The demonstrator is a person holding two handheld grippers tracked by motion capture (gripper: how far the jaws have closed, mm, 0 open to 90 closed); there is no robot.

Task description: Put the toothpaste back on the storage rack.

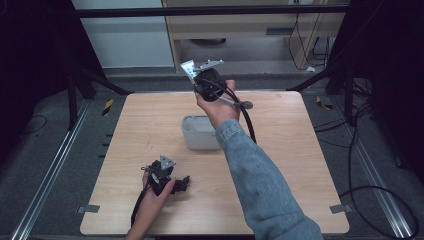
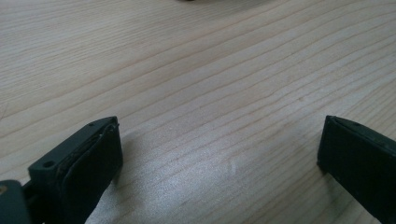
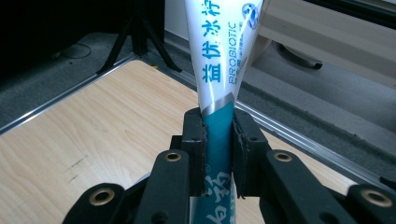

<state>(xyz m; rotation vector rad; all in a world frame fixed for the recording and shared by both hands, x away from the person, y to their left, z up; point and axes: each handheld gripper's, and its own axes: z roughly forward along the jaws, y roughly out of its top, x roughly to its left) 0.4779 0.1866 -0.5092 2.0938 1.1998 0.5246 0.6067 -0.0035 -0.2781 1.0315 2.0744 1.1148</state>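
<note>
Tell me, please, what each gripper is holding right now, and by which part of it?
The right gripper clamps a white-and-teal toothpaste tube across its teal part, below the white printed part. The left gripper holds nothing; its jaws stand open over the bare wooden table.

"PROBIOTIC" on the toothpaste tube [image 3: 219,56]

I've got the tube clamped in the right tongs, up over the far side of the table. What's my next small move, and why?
Probably bring the right tongs back toward the white bin and lower over its opening. They are shut on the toothpaste tube, held above the table's far edge, past the bin. The left tongs rest open on the table, holding nothing, so they need not move.
</note>
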